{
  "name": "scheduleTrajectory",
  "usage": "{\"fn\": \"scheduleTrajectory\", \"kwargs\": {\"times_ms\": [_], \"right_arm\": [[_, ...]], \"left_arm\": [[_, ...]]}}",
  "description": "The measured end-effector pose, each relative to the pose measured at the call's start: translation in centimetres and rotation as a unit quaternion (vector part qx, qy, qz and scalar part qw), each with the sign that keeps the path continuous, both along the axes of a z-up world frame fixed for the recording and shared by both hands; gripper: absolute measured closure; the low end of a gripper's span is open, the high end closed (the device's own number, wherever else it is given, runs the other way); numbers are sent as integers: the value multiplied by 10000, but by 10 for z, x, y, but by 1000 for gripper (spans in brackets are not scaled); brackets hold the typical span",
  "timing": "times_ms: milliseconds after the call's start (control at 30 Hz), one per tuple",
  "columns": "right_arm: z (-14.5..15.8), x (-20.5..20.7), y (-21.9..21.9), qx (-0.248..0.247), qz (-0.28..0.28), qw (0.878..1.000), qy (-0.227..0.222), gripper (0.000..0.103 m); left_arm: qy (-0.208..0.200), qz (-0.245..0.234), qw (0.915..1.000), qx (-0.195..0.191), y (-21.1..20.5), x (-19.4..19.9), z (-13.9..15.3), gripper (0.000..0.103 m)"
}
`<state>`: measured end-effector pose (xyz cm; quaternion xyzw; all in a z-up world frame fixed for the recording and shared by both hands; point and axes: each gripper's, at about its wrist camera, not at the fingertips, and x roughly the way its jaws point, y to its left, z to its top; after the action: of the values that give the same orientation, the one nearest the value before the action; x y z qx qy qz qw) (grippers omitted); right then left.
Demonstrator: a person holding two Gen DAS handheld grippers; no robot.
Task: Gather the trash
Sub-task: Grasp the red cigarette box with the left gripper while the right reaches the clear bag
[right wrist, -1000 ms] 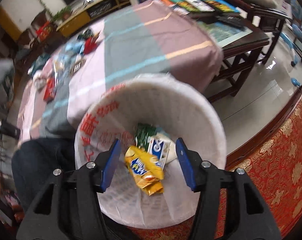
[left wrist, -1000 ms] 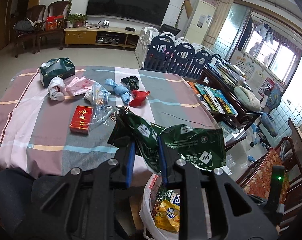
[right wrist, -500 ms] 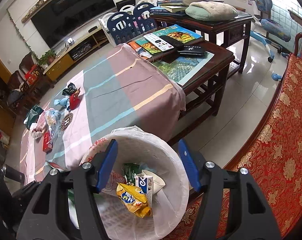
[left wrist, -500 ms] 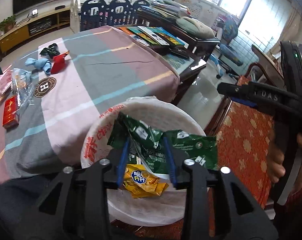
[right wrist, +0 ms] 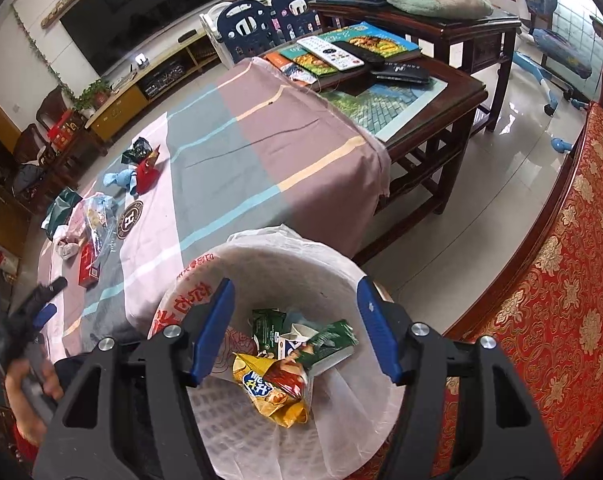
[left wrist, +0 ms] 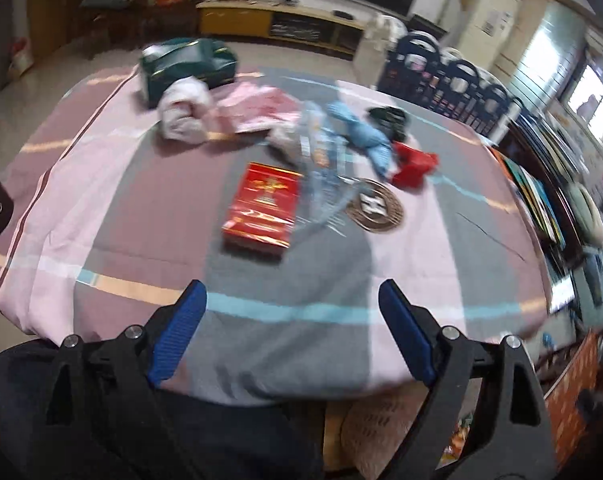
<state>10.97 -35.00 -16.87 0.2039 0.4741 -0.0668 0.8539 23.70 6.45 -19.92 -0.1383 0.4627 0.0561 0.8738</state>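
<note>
Red box (left wrist: 263, 210) lies straight ahead of the left gripper (left wrist: 291, 330), long side pointing away; its empty jaws are opening.

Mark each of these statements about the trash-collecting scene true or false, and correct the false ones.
1. The left gripper holds a green wrapper. False: nothing is between its jaws, which are opening.
2. A red box lies on the striped tablecloth. True.
3. The lined bin is empty. False: a yellow snack bag and a green wrapper lie in it.
4. The right gripper hangs above the bin with nothing in it. True.
</note>
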Motion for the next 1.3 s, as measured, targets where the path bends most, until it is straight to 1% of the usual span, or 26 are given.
{"fn": "scheduleTrajectory", "kwargs": {"times_ms": [67,100,133,233,267,333,367,433,467,533,600,633,667,700,800,900,967,1033,1067,1133,1200,1233,1300], "right_arm": [[-5,5,5,21,34,10000,64,40],[-7,8,7,27,64,9999,96,40],[-9,11,10,35,88,9999,121,40],[-12,23,19,175,175,9995,185,40],[-10,29,26,188,249,9994,174,40],[2,39,50,-94,488,9987,68,40],[10,45,67,-391,671,9970,-19,40],[23,54,100,-772,1029,9915,-182,38],[27,57,110,-803,1154,9898,-236,36],[33,66,131,-703,1377,9874,-326,34],[34,73,145,-604,1529,9858,-354,34],[34,76,152,-564,1593,9849,-366,34],[34,79,157,-539,1643,9843,-364,34],[33,80,162,-537,1681,9837,-347,34],[32,83,175,-633,1781,9815,-296,34],[31,83,183,-833,1807,9797,-240,34],[30,81,186,-966,1813,9785,-205,34],[28,82,188,-1006,1840,9776,-171,34],[26,82,190,-1002,1859,9773,-150,34],[21,85,193,-1002,1894,9767,-87,34],[14,90,198,-993,1920,9764,3,34],[10,93,201,-987,1924,9763,51,34],[1,101,207,-952,1926,9765,154,34]], "left_arm": [[210,247,9994,-131,25,24,-12,17],[299,253,9992,-125,29,33,-16,17],[374,188,9991,-65,32,43,-21,16],[571,-335,9973,329,18,64,-33,15],[647,-455,9962,367,12,69,-37,15],[670,-483,9956,450,6,74,-45,15],[691,-433,9953,521,3,76,-48,15],[761,-358,9949,552,1,78,-55,15],[791,-326,9950,525,2,80,-59,15],[826,-240,9951,487,5,80,-62,15],[723,-137,9966,368,11,79,-61,15],[667,-92,9974,272,15,78,-60,18],[622,-56,9979,156,18,77,-60,27],[616,-35,9981,90,21,77,-61,32],[639,2,9979,53,24,76,-63,44],[451,21,9990,13,25,71,-56,44],[197,133,9997,25,28,64,-45,45],[-154,354,9992,-68,35,51,-29,45],[-405,474,9979,-183,39,40,-20,45],[-766,678,9940,-385,43,19,-4,45],[-935,940,9900,-489,45,-4,6,45],[-970,1103,9881,-451,46,-14,10,45],[-1003,1423,9845,-207,53,-30,17,45]]}}
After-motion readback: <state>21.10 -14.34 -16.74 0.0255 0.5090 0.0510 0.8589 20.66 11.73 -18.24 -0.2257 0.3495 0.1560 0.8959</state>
